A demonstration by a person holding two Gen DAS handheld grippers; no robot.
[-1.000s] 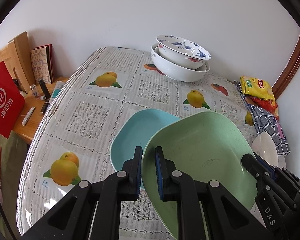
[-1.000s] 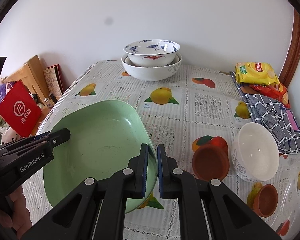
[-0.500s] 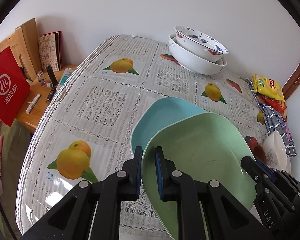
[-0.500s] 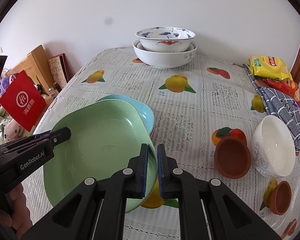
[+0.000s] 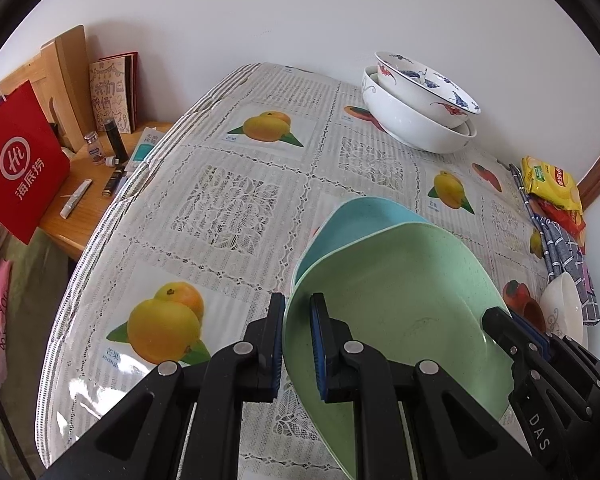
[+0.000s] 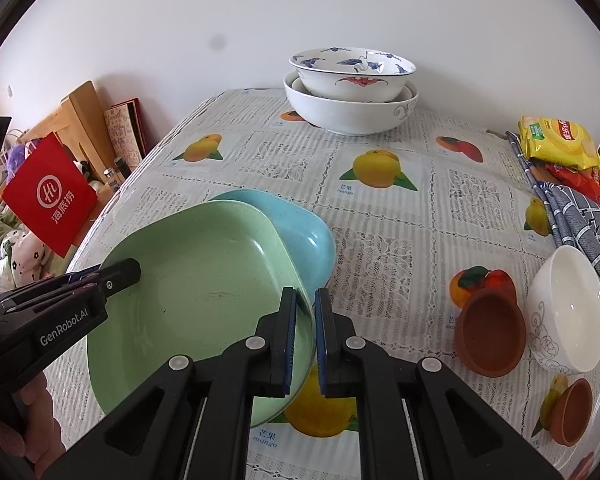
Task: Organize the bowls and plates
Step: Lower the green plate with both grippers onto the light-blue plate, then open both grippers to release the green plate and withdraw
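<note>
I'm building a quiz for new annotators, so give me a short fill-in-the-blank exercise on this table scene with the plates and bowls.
1. Both grippers are shut on the rim of the pale ____ plastic plate.
2. Directly behind and partly under it lies a light ____ plastic plate.
3. At the table's far end, the blue-patterned white porcelain bowl sits ____ the larger plain white bowl.
4. The brown clay cup lies beside the tilted small ____ bowl.

Missing words: green; blue; inside; white

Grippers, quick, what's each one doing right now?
Left gripper: closed on the green plate's rim.
Right gripper: closed on the same plate's opposite rim.
</note>
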